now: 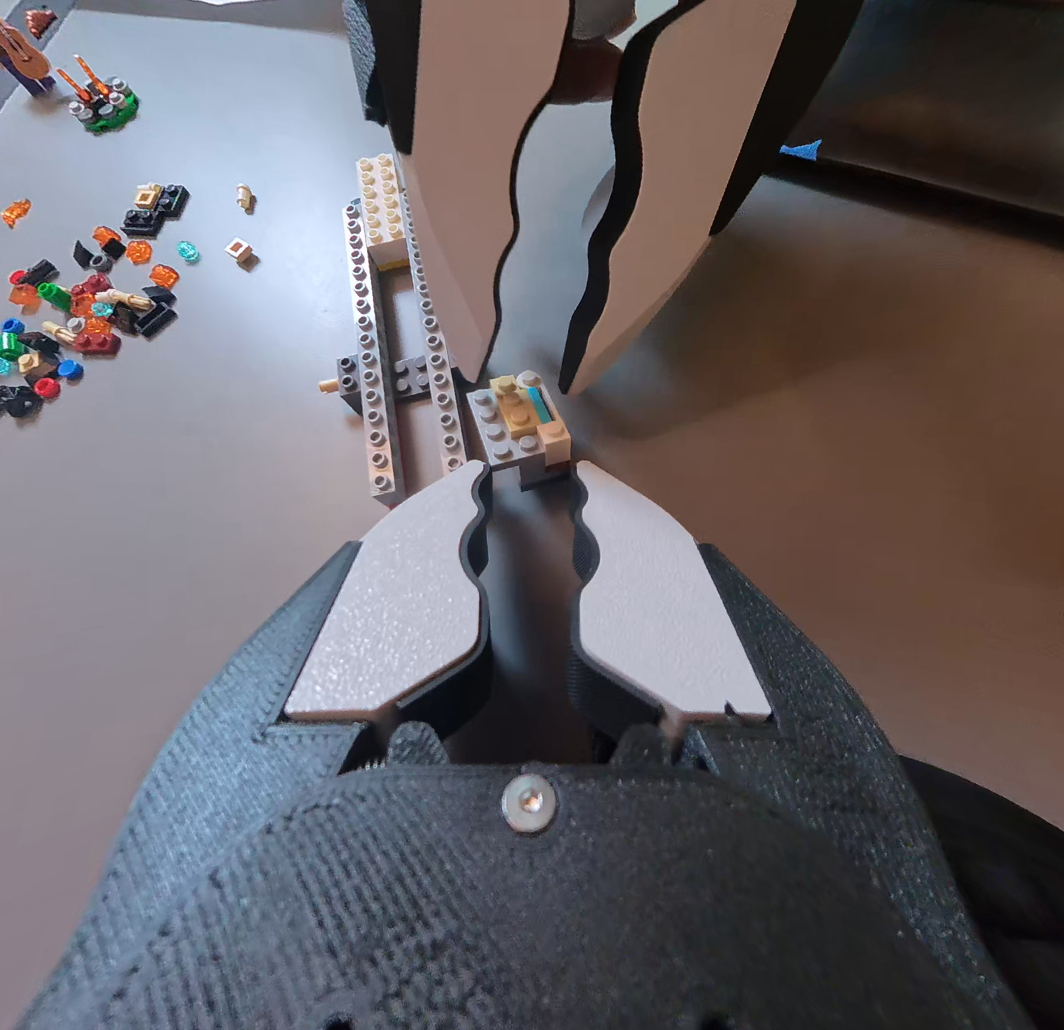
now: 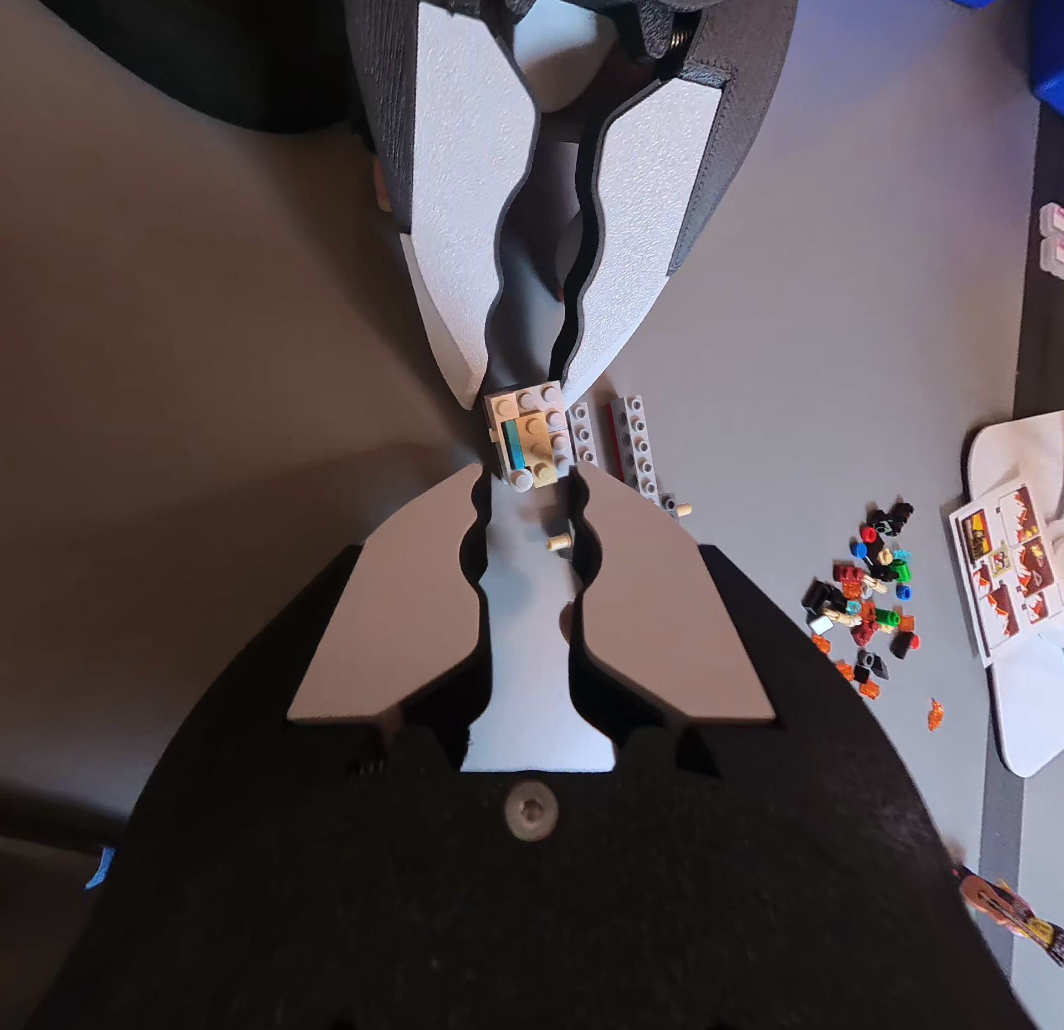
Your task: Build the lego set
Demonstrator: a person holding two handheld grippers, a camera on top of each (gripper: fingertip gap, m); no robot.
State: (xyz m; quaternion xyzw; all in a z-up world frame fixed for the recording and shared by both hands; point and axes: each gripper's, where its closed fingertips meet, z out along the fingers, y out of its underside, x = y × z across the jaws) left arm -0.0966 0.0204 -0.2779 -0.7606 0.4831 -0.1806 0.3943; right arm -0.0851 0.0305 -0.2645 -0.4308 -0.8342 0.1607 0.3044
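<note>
Left wrist view shows one grey desk [image 1: 806, 484] carrying everything. Two tools meet nose to nose over it: the left tool [image 1: 531, 472] and the right tool [image 1: 521, 389], each with its two fingers spread, neither clenched on anything. Next in size, one long grey frame [image 1: 397, 357] of two studded beams lies just left of the tips, with one cream brick [image 1: 383, 207] on its far end. Between the four fingertips sits one small grey block [image 1: 518, 426] topped with tan and teal pieces. One scatter of loose pieces [image 1: 86, 294] lies toward the desk's left edge. One sticker sheet [image 2: 1013, 570] lies at its edge in the right wrist view.
</note>
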